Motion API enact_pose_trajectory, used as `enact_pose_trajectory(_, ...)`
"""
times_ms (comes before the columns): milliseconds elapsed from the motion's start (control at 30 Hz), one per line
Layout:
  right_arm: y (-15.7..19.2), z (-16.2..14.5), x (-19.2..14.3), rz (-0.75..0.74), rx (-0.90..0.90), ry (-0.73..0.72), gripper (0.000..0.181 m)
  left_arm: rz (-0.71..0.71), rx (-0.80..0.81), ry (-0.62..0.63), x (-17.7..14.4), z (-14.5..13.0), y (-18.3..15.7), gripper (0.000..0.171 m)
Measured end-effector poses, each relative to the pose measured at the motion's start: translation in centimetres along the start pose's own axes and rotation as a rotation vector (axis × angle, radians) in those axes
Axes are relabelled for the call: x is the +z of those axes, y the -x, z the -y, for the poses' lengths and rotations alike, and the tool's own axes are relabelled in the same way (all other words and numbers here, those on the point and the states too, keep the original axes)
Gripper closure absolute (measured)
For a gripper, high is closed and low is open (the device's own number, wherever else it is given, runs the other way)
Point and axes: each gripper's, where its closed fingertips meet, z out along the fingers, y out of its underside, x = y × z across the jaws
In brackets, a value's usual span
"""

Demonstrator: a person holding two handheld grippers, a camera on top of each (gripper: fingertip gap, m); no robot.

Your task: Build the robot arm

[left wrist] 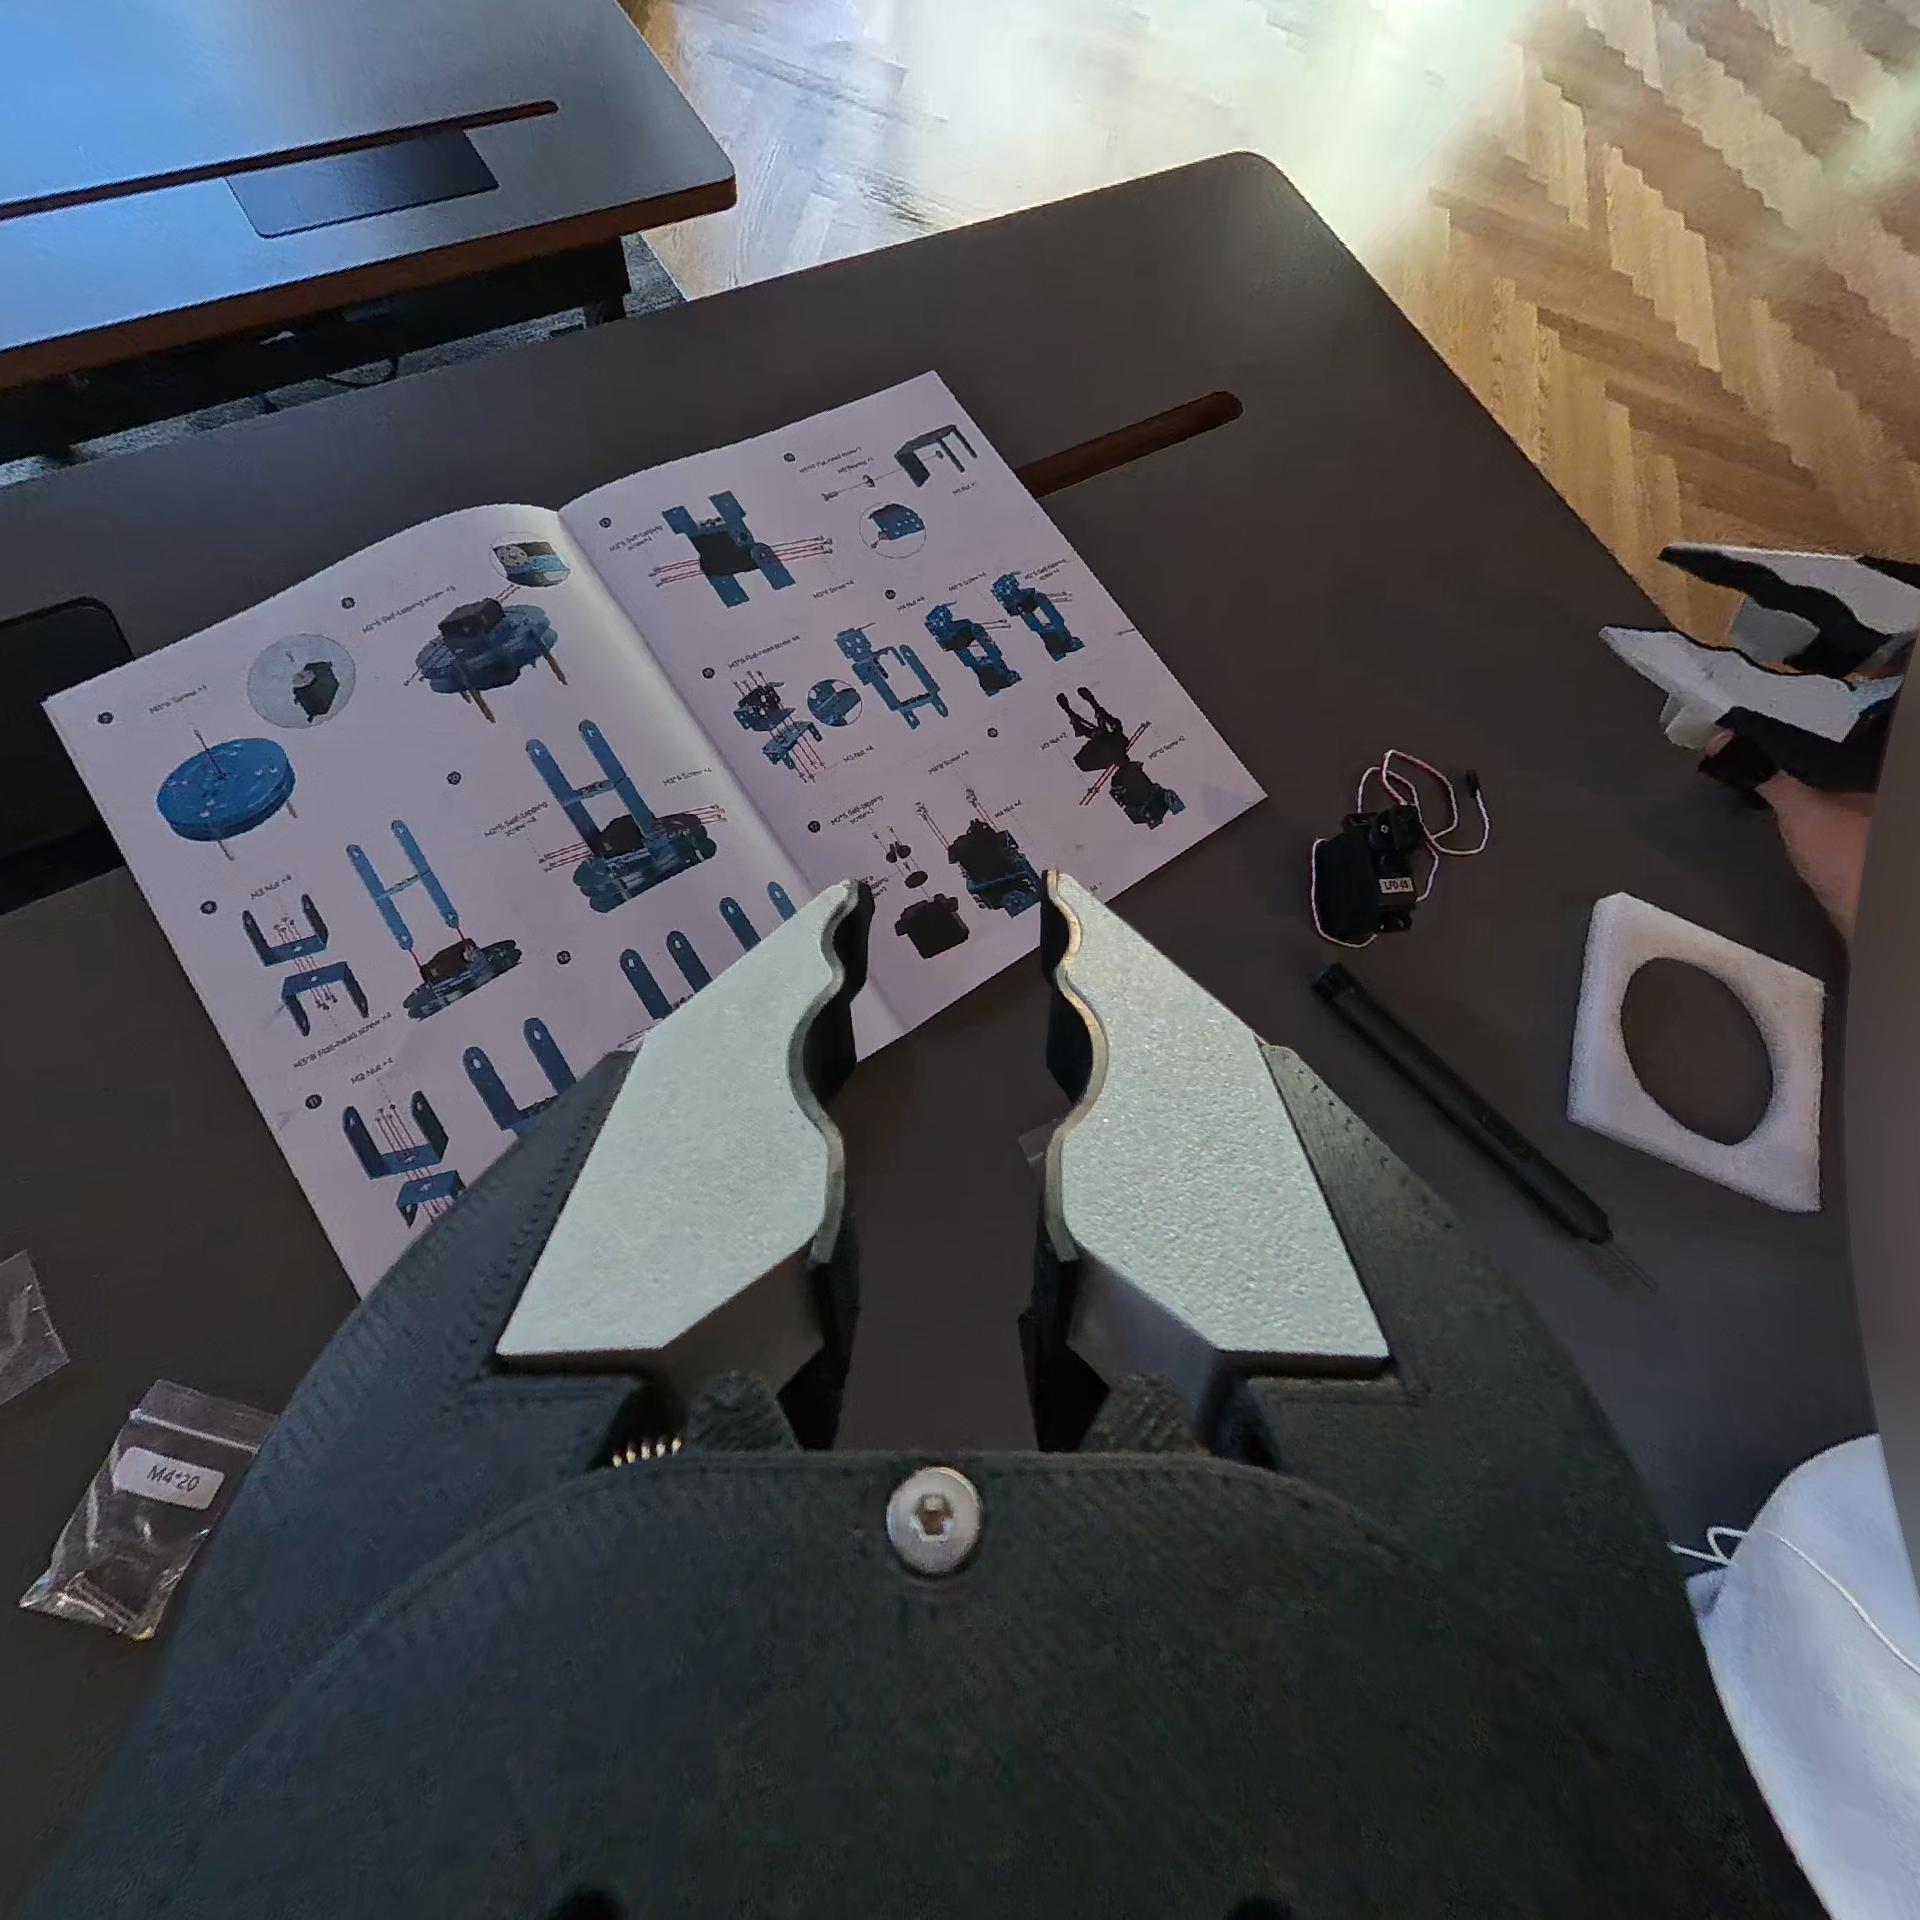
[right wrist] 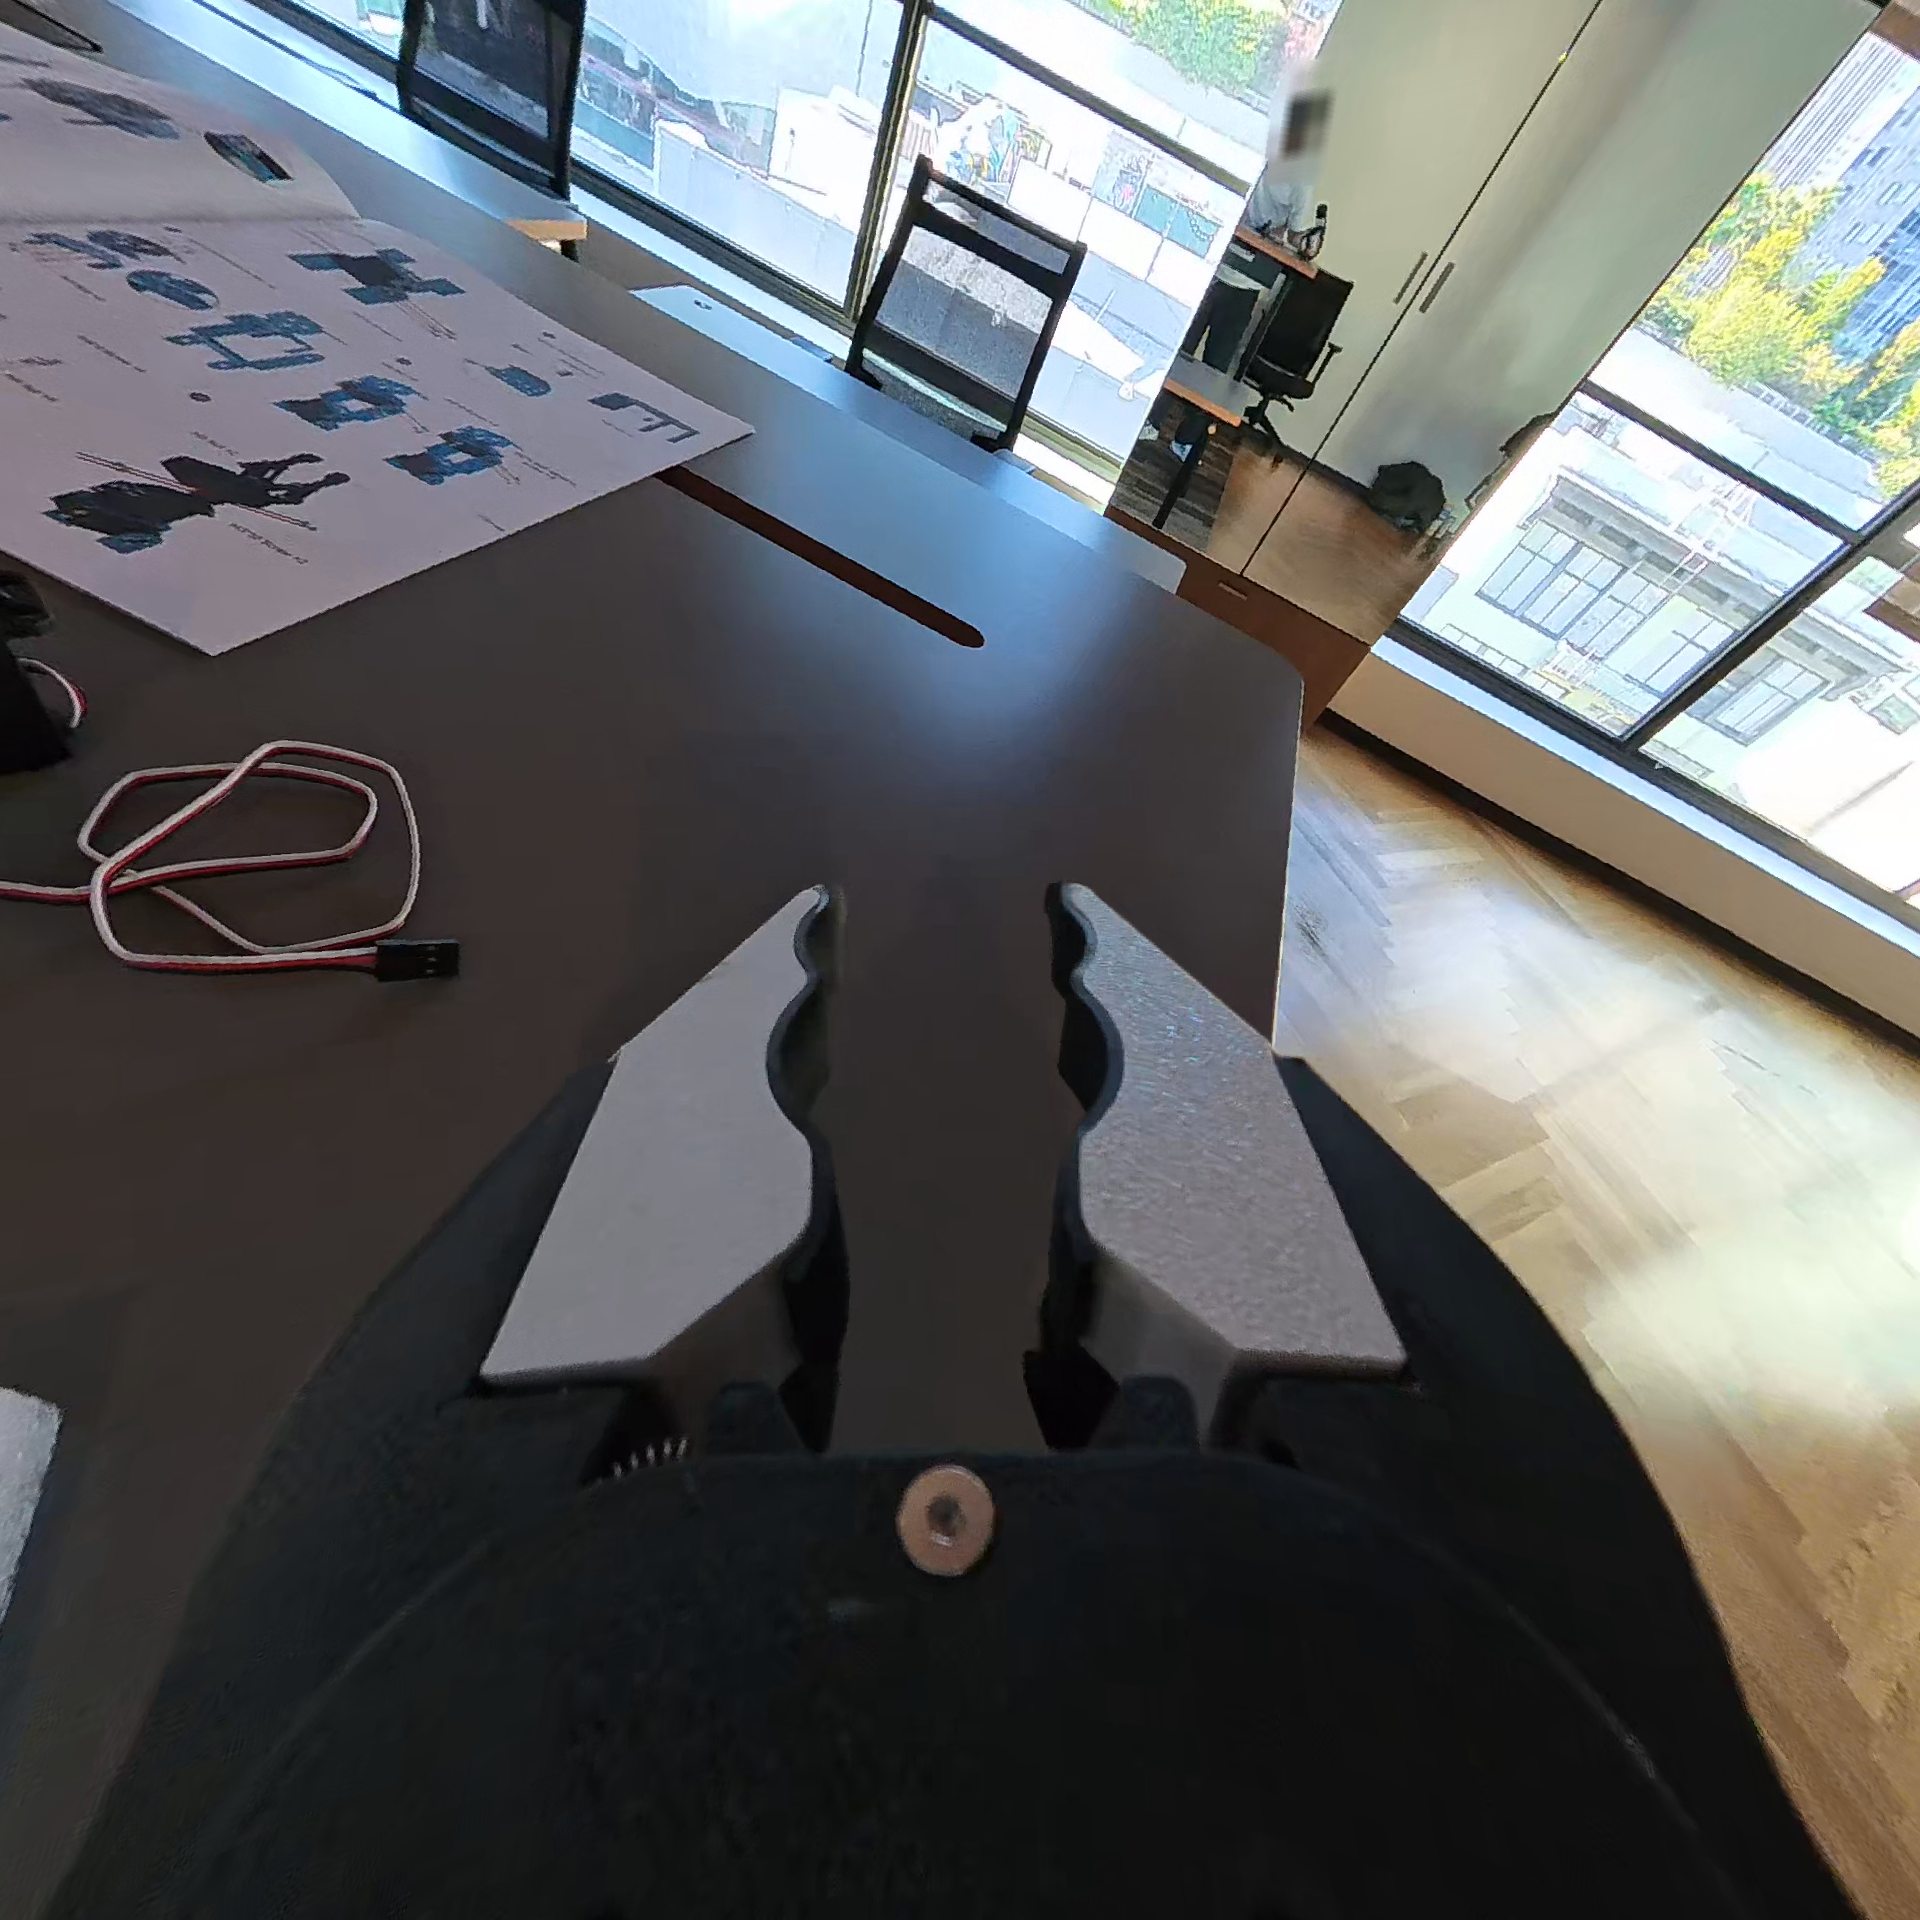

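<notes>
My left gripper (left wrist: 954,902) is open and empty, held above the near edge of an open instruction booklet (left wrist: 644,790) with blue drawings on the dark table (left wrist: 1299,582). To its right lie a black servo (left wrist: 1366,883) with a red and white wire, a black rod-like tool (left wrist: 1455,1101) and a white foam square with a round hole (left wrist: 1704,1049). My right gripper (right wrist: 943,902) is open and empty over bare table near its right edge; it also shows in the left wrist view (left wrist: 1766,665). The looped wire (right wrist: 249,862) lies to its left, the booklet (right wrist: 260,395) beyond.
Small clear bags of screws (left wrist: 145,1507) lie at the near left. A slot (right wrist: 831,561) runs through the table. A second dark table (left wrist: 312,177) stands behind. Chairs (right wrist: 966,301), windows and a wood floor (right wrist: 1558,1143) lie past the table's edge. A white garment (left wrist: 1829,1662) shows at right. The tips of one gripper are about 45 centimeters away from the tips of the other. To reach the black servo (left wrist: 1366,883) in a straight line is about 20 centimeters for my right fingers, about 25 centimeters for my left.
</notes>
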Motion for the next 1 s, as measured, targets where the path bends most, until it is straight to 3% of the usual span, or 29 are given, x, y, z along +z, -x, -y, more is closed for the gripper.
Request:
enact_pose_trajectory(100,0.5,-0.1,0.0,0.027,-0.018,0.006,0.154,0.002,-0.004,-0.012,-0.3,0.2,0.1,0.14)
enact_pose_trajectory(767,2.3,-1.2,0.6,0.105,-0.105,0.095,0.175,-0.02,-0.011,-0.055,-1.7,0.6,0.0,0.141)
enact_pose_trajectory(933,2.3,-0.6,0.7,0.101,-0.08,0.066,0.175,-0.091,0.043,-0.129,-3.4,1.7,-2.9,0.141)
enact_pose_trajectory(1000,2.2,-0.1,0.8,0.088,-0.064,0.037,0.167,-0.143,0.087,-0.128,-3.4,1.8,-5.3,0.139)
